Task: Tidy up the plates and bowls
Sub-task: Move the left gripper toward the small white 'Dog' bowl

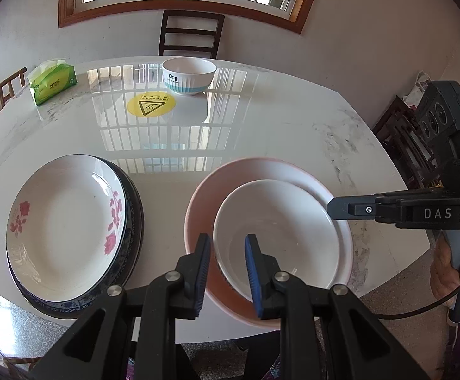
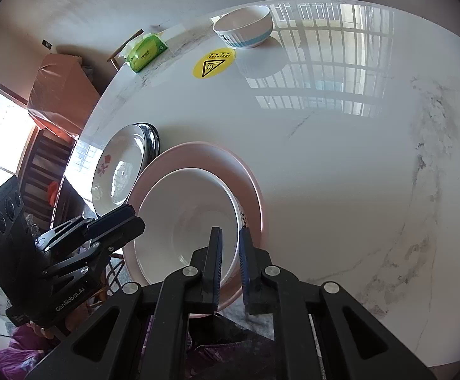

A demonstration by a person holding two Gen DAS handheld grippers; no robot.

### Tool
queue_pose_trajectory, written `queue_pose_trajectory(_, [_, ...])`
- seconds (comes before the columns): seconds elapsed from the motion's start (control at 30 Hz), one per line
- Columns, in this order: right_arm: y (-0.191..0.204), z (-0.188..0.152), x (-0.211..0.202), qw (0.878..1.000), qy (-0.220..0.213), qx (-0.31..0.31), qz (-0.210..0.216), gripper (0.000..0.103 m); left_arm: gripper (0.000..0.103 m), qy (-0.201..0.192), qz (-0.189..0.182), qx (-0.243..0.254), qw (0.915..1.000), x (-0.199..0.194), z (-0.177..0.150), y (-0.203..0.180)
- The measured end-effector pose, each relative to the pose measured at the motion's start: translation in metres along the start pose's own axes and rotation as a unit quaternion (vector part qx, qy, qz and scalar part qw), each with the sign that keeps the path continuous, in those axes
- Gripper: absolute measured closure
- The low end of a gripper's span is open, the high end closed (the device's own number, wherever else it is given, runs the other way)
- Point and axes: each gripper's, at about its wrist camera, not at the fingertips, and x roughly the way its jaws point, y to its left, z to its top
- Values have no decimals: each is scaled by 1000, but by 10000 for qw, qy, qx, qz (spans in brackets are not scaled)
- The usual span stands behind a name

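- We're holding the left gripper at the near edge of the white bowl, jaws nearly closed on its rim, one pad inside, one outside.
- The right gripper is pinching the same bowl's rim from the right side, jaws squeezed almost fully together.
- That bowl is sitting in the pink plate near the table's front edge.
- Left of it, the flowered plate is resting on a dark-rimmed plate.
- Far side: a blue-banded bowl, a yellow sticker just in front, and a green tissue pack off left.
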Motion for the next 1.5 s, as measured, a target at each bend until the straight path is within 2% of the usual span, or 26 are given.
queue_pose_trajectory(0.3, [-2, 3, -19, 9967, -725, -372, -44, 90, 80, -141, 281, 317, 9990, -4, -1, -4])
queue_pose_trajectory(0.37, [-4, 3, -25, 9924, -1046, -584, -298, 90, 80, -204, 349, 363, 9985, -5, -2, -3])
queue_pose_trajectory(0.5, [-22, 4, -42, 9719, -2004, -836, -908, 87, 80, -343, 497, 498, 9969, -9, -2, -4])
queue_pose_trajectory(0.57, [-33, 5, -48, 9568, -2485, -883, -1227, 69, 80, -454, 570, 583, 9956, -12, -2, -4])
queue_pose_trajectory(0.6, [-37, 6, -50, 9466, -2743, -933, -1413, 66, 80, -514, 613, 622, 9949, -12, -1, -4])
queue_pose_trajectory(0.7, [-44, 3, -56, 9115, -3409, -1144, -1997, 48, 76, -598, 634, 707, 9937, -12, 2, -4])
queue_pose_trajectory(0.73, [-46, 3, -56, 8983, -3604, -1202, -2206, 38, 73, -614, 600, 673, 9940, -11, 4, -2])
queue_pose_trajectory(0.8, [-52, 2, -59, 8736, -4052, -1159, -2432, 34, 72, -674, 521, 602, 9945, -11, 7, 1])
queue_pose_trajectory(0.93, [-68, 2, -57, 8403, -4713, -852, -2540, 30, 72, -818, 572, 577, 9933, -11, 13, 3])
queue_pose_trajectory(0.97, [-71, 3, -54, 8353, -4778, -797, -2600, 30, 72, -894, 606, 590, 9924, -11, 15, 4])
queue_pose_trajectory(1.1, [-82, 0, -46, 8220, -4961, -592, -2732, 29, 72, -1282, 712, 587, 9875, -16, 23, 9])
queue_pose_trajectory(1.2, [-84, -9, -42, 8087, -5134, -514, -2825, 24, 65, -1536, 746, 591, 9835, -18, 30, 15])
queue_pose_trajectory(1.27, [-86, -15, -42, 8063, -5177, -430, -2828, 13, 64, -1698, 690, 569, 9814, -20, 36, 18])
queue_pose_trajectory(1.33, [-86, -19, -45, 7998, -5293, -426, -2798, 12, 64, -1824, 685, 543, 9793, -20, 42, 22])
queue_pose_trajectory(1.43, [-83, -21, -41, 8020, -5211, -352, -2899, 0, 64, -1962, 549, 430, 9781, -18, 54, 30])
queue_pose_trajectory(1.5, [-84, -16, -34, 8179, -4885, -241, -3030, 0, 64, -2000, 460, 294, 9783, -16, 62, 36])
